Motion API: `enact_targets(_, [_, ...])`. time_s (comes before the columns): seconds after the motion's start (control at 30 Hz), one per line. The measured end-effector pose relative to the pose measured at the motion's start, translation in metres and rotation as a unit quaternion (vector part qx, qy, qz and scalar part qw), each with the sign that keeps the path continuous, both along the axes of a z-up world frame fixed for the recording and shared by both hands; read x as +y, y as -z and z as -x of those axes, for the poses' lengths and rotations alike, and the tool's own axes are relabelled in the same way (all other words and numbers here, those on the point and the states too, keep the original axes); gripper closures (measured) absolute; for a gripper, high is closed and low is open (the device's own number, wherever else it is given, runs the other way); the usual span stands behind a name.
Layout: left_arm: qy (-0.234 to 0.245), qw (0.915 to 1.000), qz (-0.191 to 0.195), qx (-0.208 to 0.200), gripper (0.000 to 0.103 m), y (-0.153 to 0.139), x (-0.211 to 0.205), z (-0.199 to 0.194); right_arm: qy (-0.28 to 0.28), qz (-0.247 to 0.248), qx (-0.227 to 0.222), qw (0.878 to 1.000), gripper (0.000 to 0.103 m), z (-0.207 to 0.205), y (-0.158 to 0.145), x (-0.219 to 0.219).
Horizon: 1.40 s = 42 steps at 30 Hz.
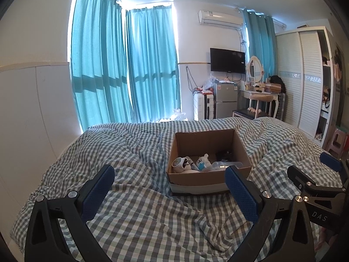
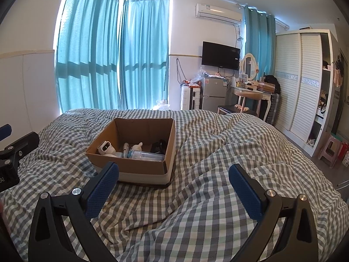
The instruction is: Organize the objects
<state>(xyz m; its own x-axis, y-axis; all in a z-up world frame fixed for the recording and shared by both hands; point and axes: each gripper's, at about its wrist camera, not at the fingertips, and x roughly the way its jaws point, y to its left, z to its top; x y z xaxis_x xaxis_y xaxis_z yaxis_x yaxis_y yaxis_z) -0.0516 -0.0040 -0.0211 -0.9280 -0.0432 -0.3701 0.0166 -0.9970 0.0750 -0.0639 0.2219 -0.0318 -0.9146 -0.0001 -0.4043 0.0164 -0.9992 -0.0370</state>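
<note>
An open cardboard box [image 1: 196,178] [image 2: 139,168] sits on the grey checked quilt [image 1: 135,222] [image 2: 218,152] of a bed. Inside lie a small white toy robot [image 1: 181,163] [image 2: 104,148], a white-and-blue plush [image 1: 201,161], a clear bottle [image 2: 148,155] and a dark object [image 2: 160,145]. My left gripper [image 1: 170,183] is open just short of the box's near wall, nothing between its blue pads. My right gripper [image 2: 173,179] is open too, to the right of the box and empty. The left wrist view also catches the right gripper [image 1: 314,168] at its right edge.
Turquoise curtains [image 1: 122,69] hang beyond the bed. Past the foot of the bed stand a white suitcase [image 2: 190,98], a small fridge [image 2: 213,93], a dressing table [image 2: 253,93] and a dark bench [image 2: 235,109]. A white wardrobe [image 2: 301,78] and a pink stool [image 2: 331,148] are at the right.
</note>
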Motion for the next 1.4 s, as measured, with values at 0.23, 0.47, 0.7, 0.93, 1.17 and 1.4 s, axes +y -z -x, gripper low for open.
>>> enact_targets(0.23, [0.001,1.0,-0.001,-0.001,0.0,-0.0006,0.0,-0.0001,0.001,0.002,0.002,1.0,0.002,-0.0003,0.0003,0.0006])
enact_targets(0.47, [0.006,1.0,0.002,-0.006,0.0,0.0023,0.001,0.0007,-0.001,0.001,0.002,1.0,0.002,-0.0009,0.0007,-0.0001])
enact_targets(0.7, [0.005,0.9999,0.003,-0.01,0.0,0.0041,0.0017,0.0017,-0.001,0.0,0.002,1.0,0.002,-0.0016,0.0007,-0.0011])
enact_targets(0.93, [0.0,1.0,-0.001,-0.009,0.0,0.0069,0.0001,0.0018,0.0,-0.003,-0.002,1.0,0.002,-0.0005,0.004,-0.0013])
enact_targets(1.17, [-0.012,0.9998,-0.012,-0.013,0.0,0.0091,-0.0045,0.0026,0.004,-0.005,0.002,1.0,0.002,-0.0028,0.0059,-0.0005])
enact_targets(1.4, [-0.009,0.9999,-0.004,-0.009,0.0,0.0088,-0.0023,0.0,0.007,-0.004,0.001,1.0,0.002,-0.0033,0.0064,0.0011])
